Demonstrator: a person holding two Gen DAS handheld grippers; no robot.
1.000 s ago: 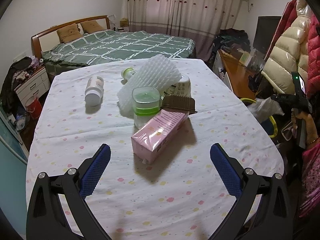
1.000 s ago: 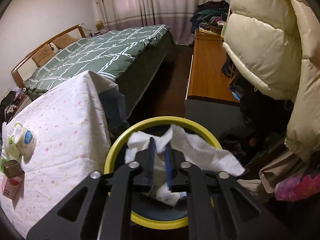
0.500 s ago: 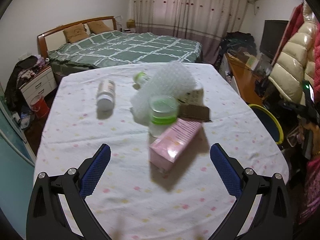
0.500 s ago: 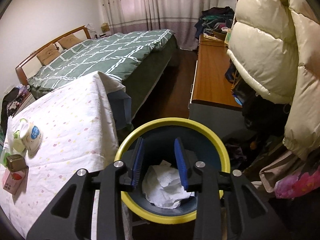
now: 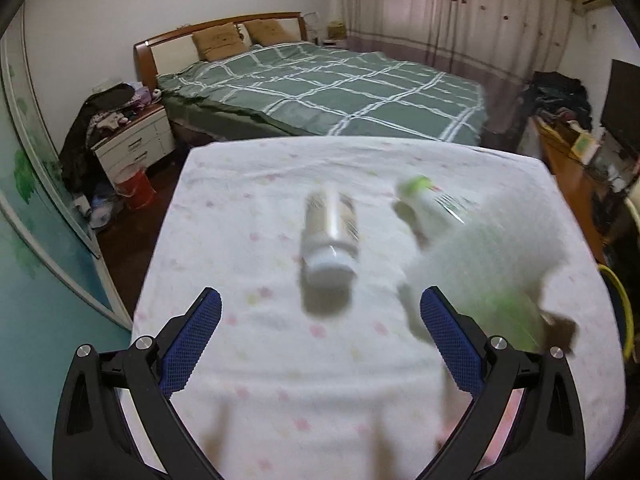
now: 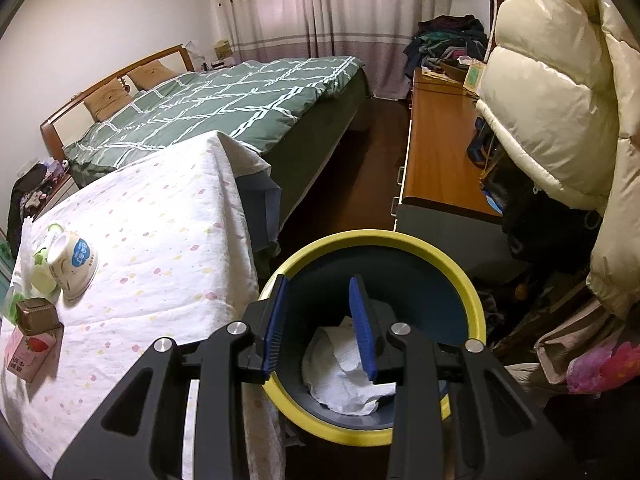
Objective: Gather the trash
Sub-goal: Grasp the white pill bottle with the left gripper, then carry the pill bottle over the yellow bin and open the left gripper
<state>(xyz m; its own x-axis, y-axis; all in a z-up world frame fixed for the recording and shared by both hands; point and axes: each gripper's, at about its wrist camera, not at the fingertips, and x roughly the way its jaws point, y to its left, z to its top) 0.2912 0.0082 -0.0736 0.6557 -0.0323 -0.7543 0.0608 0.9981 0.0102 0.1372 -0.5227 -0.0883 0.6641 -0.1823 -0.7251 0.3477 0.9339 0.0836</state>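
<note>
white crumpled paper (image 6: 348,376) sits at the bottom of the yellow-rimmed bin (image 6: 472,300) beside the table. on the spotted tablecloth, a white bottle (image 5: 330,236) lies on its side, blurred. just right of it, a green-capped bottle (image 5: 428,196) lies too. a pink carton (image 6: 30,350) lies flat, a brown ribbed cup (image 6: 38,314) touching it, a white tub (image 6: 74,260) tipped over.

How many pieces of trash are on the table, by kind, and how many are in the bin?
Bottles: 2 (white bottle, green-capped bottle)
Pink carton: 1
Paper cup: 1
Green-lidded jar: 1 (blurred)
Foam net: 1
Brown paper case: 1
Crumpled paper in the bin: 1
Total: 8, with 7 on the table
</note>
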